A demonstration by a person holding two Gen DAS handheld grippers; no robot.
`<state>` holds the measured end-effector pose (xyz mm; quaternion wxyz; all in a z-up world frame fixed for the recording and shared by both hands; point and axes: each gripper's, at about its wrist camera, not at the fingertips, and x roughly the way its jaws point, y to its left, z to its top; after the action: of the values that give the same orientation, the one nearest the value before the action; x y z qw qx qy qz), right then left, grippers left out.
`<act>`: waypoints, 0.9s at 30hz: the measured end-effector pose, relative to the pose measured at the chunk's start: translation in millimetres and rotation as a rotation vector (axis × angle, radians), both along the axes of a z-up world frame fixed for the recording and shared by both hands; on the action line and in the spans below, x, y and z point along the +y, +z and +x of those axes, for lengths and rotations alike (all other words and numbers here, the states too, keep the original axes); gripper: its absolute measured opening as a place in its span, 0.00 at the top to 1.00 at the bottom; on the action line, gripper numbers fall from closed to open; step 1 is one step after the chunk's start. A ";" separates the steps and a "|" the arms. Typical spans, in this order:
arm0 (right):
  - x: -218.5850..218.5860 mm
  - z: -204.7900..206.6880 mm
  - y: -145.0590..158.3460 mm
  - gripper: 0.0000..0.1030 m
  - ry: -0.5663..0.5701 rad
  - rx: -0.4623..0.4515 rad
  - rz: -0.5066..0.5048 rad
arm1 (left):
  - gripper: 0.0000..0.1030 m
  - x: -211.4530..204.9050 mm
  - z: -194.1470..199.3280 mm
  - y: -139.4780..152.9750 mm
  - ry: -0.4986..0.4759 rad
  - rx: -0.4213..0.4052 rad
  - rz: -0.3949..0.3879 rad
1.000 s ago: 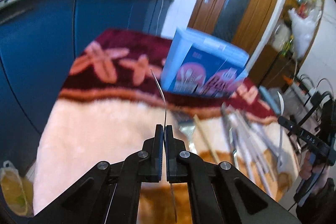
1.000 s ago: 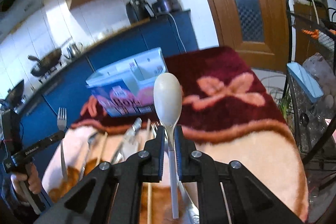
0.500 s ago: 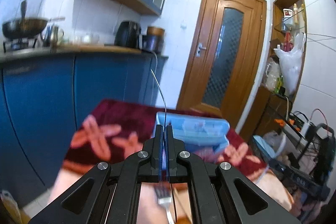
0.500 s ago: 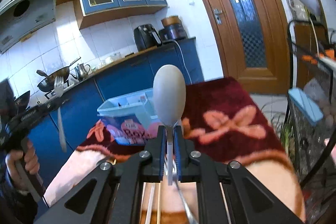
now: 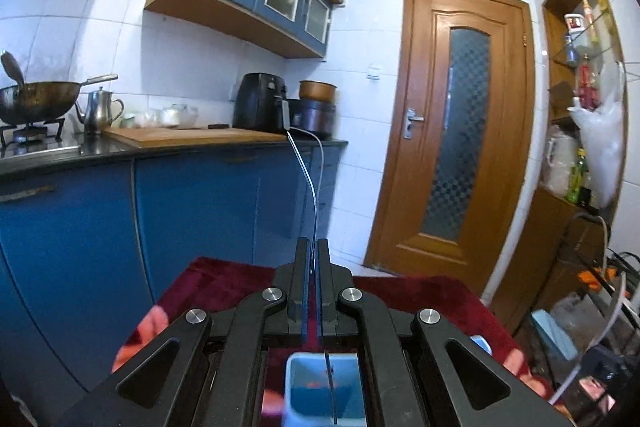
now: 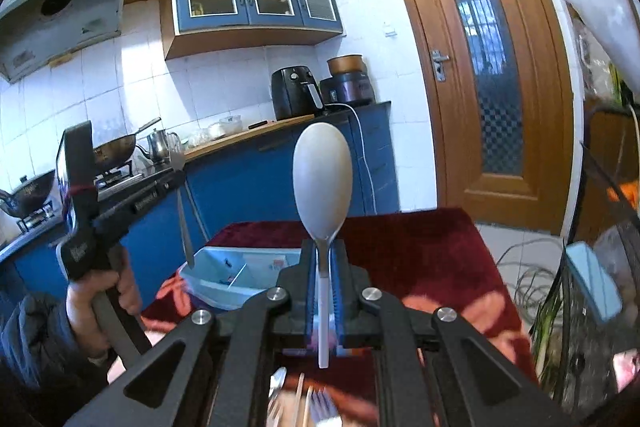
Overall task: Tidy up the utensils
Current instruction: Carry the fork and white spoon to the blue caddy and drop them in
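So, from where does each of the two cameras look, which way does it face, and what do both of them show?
Left wrist: sits on the left hand-held gripper, faces the blue kitchen cabinets and the wooden door; its fingers clamp a fork seen edge-on above the blue organizer box.
Right wrist: sits on the right hand-held gripper, faces the same counter; its fingers grip a white spoon; the person's left hand shows.
Shared: door, air fryer, box, fork.
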<state>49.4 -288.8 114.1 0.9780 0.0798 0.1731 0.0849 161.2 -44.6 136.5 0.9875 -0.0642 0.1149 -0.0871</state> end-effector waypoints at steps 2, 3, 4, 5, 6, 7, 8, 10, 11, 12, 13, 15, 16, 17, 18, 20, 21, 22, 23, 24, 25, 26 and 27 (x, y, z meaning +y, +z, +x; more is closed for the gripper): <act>0.8 12.4 1.6 0.92 -0.008 -0.007 -0.012 | 0.99 -4.1 5.3 -6.1 0.014 -0.021 0.014; 0.6 19.0 2.3 0.92 -0.011 -0.009 -0.013 | 0.99 -5.7 5.8 -9.9 0.017 -0.027 0.017; 0.7 26.1 3.3 0.92 -0.011 -0.012 -0.012 | 0.99 -7.7 7.4 -16.3 0.022 -0.030 0.024; 0.8 32.1 2.7 0.92 -0.013 -0.016 -0.012 | 0.99 -9.5 9.5 -19.1 0.018 -0.028 0.025; 1.6 38.4 1.7 0.92 -0.014 -0.018 -0.014 | 0.99 -10.3 10.4 -24.6 0.012 -0.025 0.023; 2.4 43.3 0.3 0.92 -0.014 -0.016 -0.016 | 0.99 -11.0 11.3 -29.6 0.005 -0.018 0.019; 3.4 50.4 -1.8 0.92 -0.015 -0.011 -0.016 | 0.99 -10.8 11.9 -34.8 0.000 -0.011 0.014; 7.1 61.4 -7.4 0.92 -0.014 0.007 -0.024 | 0.99 -10.0 12.0 -42.8 -0.011 0.000 0.003; 9.7 67.9 -11.9 0.92 -0.006 0.023 -0.033 | 0.99 -10.2 12.1 -46.4 -0.010 0.004 0.011; 12.6 72.9 -16.4 0.92 0.001 0.041 -0.043 | 0.99 -11.1 12.6 -47.9 -0.011 0.005 0.015; 14.0 74.6 -21.5 0.92 0.008 0.056 -0.052 | 0.99 -10.5 12.5 -50.7 -0.017 0.006 0.015; 19.3 79.5 -30.5 0.91 0.029 0.096 -0.068 | 0.99 -8.7 13.2 -54.3 -0.028 0.017 0.013; 21.0 82.5 -32.2 0.91 0.036 0.112 -0.073 | 0.99 -8.3 13.8 -55.5 -0.035 0.026 0.013; 22.9 83.9 -36.2 0.91 0.045 0.134 -0.076 | 0.99 -7.9 14.1 -56.6 -0.040 0.034 0.015; 24.0 84.7 -38.5 0.91 0.052 0.144 -0.072 | 0.98 -7.5 13.6 -57.8 -0.048 0.044 0.019; 26.4 83.6 -40.6 0.91 0.062 0.157 -0.076 | 0.98 -7.0 10.3 -59.7 -0.060 0.058 0.024; 27.2 82.5 -41.1 0.91 0.067 0.158 -0.075 | 0.98 -6.6 8.4 -59.7 -0.076 0.062 0.024; 28.3 82.3 -40.5 0.90 0.074 0.158 -0.071 | 0.98 -6.5 6.7 -59.7 -0.090 0.070 0.027; 28.4 79.6 -39.4 0.87 0.080 0.159 -0.066 | 0.98 -6.7 5.1 -59.7 -0.096 0.081 0.033; 28.2 77.2 -37.5 0.80 0.081 0.155 -0.065 | 0.98 -6.6 3.5 -59.4 -0.093 0.089 0.040; 28.1 76.3 -36.0 0.75 0.081 0.150 -0.064 | 0.95 -6.3 2.1 -59.0 -0.091 0.098 0.041; 27.2 71.6 -33.6 0.74 0.083 0.140 -0.061 | 0.92 -5.4 1.1 -59.3 -0.093 0.108 0.036; 27.4 68.6 -31.3 0.74 0.082 0.136 -0.059 | 0.89 -3.7 0.0 -59.4 -0.095 0.116 0.027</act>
<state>118.0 -261.4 82.8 0.9616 0.0492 0.2445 0.1143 161.2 -48.3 77.2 0.9747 -0.0503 0.1761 -0.1286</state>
